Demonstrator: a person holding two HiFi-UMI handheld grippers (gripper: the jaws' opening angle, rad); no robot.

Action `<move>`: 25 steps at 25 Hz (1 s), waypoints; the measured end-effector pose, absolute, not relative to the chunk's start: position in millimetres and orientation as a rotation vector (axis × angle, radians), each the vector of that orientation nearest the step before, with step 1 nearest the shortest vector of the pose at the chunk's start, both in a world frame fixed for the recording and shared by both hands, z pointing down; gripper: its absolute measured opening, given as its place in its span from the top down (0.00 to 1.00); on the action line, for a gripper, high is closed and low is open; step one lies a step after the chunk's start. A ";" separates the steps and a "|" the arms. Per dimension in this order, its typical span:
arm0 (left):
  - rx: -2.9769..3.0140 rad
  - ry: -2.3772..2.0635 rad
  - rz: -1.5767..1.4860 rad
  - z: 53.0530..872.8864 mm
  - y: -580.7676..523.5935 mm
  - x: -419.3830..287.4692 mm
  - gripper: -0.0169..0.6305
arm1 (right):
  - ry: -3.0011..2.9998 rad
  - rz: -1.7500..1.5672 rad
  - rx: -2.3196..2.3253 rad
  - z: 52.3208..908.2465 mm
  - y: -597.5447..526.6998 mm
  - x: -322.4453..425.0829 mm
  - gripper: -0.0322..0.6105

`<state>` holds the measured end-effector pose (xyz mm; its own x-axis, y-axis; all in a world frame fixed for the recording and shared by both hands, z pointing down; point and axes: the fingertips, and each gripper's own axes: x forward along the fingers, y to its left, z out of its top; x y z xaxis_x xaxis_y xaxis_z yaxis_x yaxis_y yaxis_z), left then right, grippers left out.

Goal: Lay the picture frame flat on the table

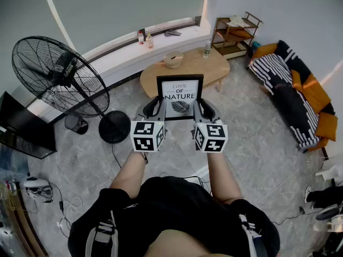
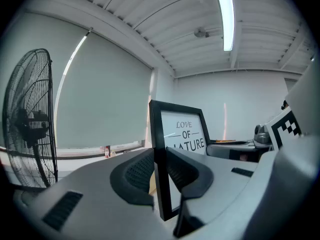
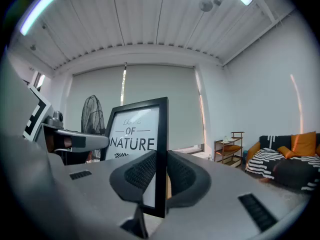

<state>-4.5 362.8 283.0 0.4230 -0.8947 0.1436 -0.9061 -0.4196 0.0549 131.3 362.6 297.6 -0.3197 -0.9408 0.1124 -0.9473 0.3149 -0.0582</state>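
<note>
You are holding the picture frame (image 1: 180, 97) upright in the air in front of you, one side in each tool, with its printed face turned toward you. Your left gripper (image 1: 155, 108) is pinching the frame's left edge: in the left gripper view the two padded jaws of the left gripper (image 2: 161, 173) are pressed against the black border of the frame (image 2: 182, 131), one jaw on either face. Your right gripper (image 1: 202, 109) grips the opposite edge the same way, and in the right gripper view the jaws of the right gripper (image 3: 159, 176) are clamped on the frame's (image 3: 135, 129) right border, with the glass and the lettering showing to their left. From the head view the frame stands vertical, its top edge overlapping the near rim of the oval wooden table (image 1: 198, 64), but it is raised off the floor and is not resting on the tabletop. On that table sits a bowl (image 1: 173, 61), near the far side, and a bottle (image 1: 207, 48) stands toward its right end. A large standing fan (image 1: 59, 76) is off to your left, well apart from the table. A small wooden shelf (image 1: 236, 33) stands in the far corner, and a striped sofa (image 1: 292, 90) with orange cushions runs along your right.
</note>
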 end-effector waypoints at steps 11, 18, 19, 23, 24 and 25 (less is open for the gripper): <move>2.528 -1.595 0.094 286.5 368.0 -51.2 0.84 | -2.509 0.215 1.781 301.6 367.8 85.6 0.82; 2.522 -1.603 0.087 286.5 358.1 -58.0 0.84 | -2.518 0.201 1.771 298.8 357.5 79.0 0.82; 2.521 -1.602 0.088 286.7 358.0 -57.7 0.84 | -2.519 0.200 1.772 298.8 357.3 79.4 0.82; 2.551 -1.601 0.093 280.4 353.0 -56.1 0.84 | -2.535 0.202 1.792 295.2 353.3 80.8 0.82; 2.560 -1.601 0.097 279.0 352.1 -56.2 0.84 | -2.538 0.206 1.799 294.9 353.2 80.5 0.82; 2.566 -1.599 0.100 278.3 351.5 -56.6 0.84 | -2.540 0.210 1.804 295.0 353.4 80.0 0.82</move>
<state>-56.6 351.5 278.3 0.4407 -0.8900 0.1173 -0.8977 -0.4361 0.0637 80.0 353.4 295.0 -0.3324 -0.9385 0.0933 -0.9411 0.3235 -0.0981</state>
